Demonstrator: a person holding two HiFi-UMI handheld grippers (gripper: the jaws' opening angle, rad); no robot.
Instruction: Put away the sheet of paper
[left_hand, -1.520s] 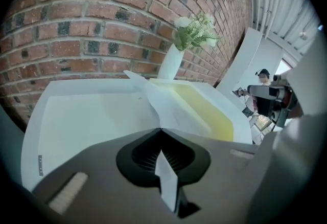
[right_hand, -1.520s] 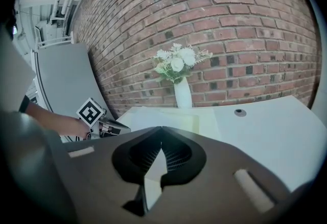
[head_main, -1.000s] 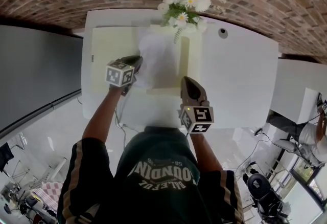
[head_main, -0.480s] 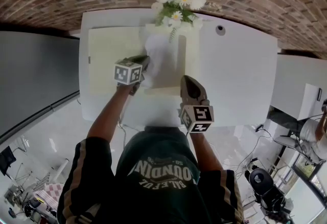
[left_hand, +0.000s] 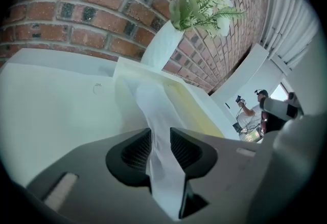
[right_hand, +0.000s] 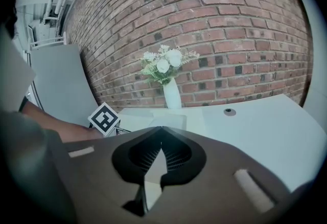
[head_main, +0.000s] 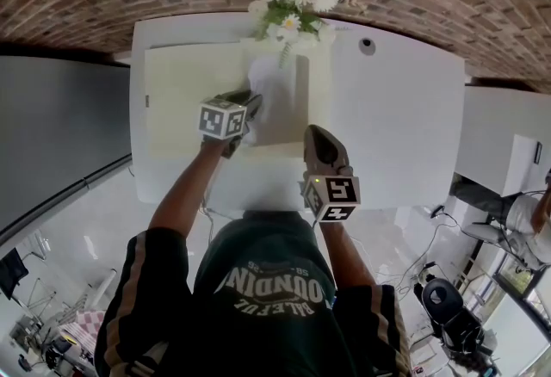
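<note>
The only words are on the back of the person's dark green shirt [head_main: 271, 289]. They are white and stand upside down in the head view. The big line shows the letters "OUNDIN", and its ends are lost in the folds. The small line by it is too tiny to read. The left cube [head_main: 222, 119] and the right cube [head_main: 333, 197] carry black and white square signs, not letters or numbers. A small mark [left_hand: 97, 88] on the pale mat [left_hand: 56, 115] is too faint to read
</note>
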